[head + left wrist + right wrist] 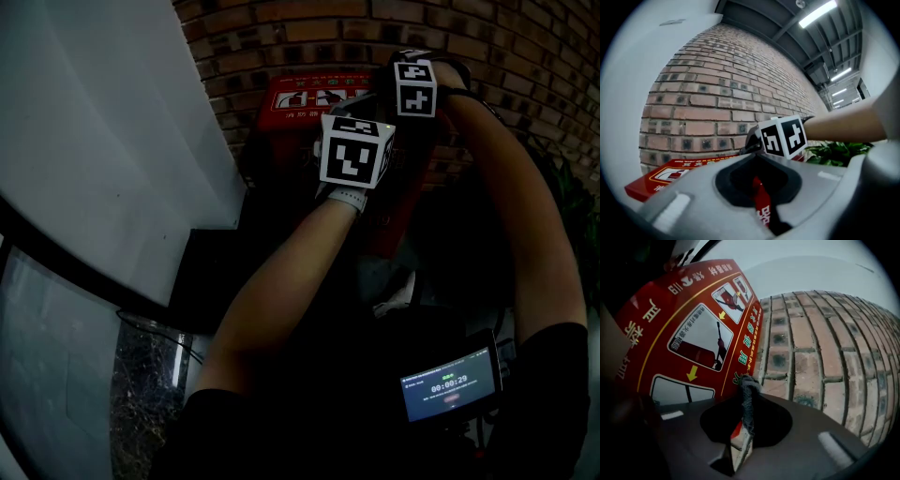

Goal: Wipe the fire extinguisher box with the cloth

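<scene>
Right gripper view: grey knitted cloth (pixel 747 397) at the red printed fire extinguisher box (pixel 661 333) edge.
Your right gripper (pixel 742 425) clamps it, ready for wiping; your left gripper (pixel 759 185), jaws together, seems empty.

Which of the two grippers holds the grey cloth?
The right gripper: a grey cloth is pinched between its jaws beside the fire extinguisher box. The left gripper shows only red box between its jaws, no cloth.

Left gripper (pixel 354 150), right gripper (pixel 415 87) hover above red box (pixel 298 97).
</scene>
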`<state>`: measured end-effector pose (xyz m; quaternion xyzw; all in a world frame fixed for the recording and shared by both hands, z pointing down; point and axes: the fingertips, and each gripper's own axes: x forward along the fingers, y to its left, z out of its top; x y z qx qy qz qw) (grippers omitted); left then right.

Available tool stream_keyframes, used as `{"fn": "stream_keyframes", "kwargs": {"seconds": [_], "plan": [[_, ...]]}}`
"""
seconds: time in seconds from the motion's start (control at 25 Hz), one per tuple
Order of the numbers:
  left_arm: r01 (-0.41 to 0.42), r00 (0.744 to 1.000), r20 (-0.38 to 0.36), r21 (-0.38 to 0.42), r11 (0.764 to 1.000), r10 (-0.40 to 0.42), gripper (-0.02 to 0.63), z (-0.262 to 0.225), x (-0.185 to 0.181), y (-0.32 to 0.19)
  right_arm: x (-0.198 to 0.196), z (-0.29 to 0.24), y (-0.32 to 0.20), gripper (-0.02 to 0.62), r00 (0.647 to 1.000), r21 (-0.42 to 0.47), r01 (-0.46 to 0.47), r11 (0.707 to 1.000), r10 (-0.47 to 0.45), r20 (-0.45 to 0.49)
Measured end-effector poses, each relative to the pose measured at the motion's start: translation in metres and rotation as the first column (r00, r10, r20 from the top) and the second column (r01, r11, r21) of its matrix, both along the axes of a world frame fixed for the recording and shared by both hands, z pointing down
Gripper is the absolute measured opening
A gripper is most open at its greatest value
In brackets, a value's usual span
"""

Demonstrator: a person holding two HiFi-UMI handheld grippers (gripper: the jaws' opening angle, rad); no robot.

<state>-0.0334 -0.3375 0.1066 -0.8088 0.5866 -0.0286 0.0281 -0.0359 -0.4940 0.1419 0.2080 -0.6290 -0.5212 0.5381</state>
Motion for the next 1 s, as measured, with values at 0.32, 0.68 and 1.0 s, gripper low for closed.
{"fn": "stream_keyframes", "kwargs": {"seconds": [0.32, 0.68, 1.0], "plan": [[0.025, 0.999, 0.022, -0.014, 1.0, -0.025, 0.002, 0.012, -0.007, -0.011, 0.007, 0.004, 0.02, 0.04, 1.0, -0.039, 0.018, 0.999, -0.018, 0.0], [0.059, 0.997, 0.059, 0.001, 0.998, -0.059, 0.002, 0.013, 0.003, 0.004, 0.024, 0.007, 0.092, 0.04, 0.998, -0.095, 0.067, 0.993, -0.066, 0.012], [0.059, 0.996, 0.067, 0.027, 0.998, -0.061, 0.002, -0.003, 0.018, 0.031, 0.043, 0.009, 0.145, 0.04, 0.997, -0.168, 0.077, 0.983, -0.078, 0.0]]}}
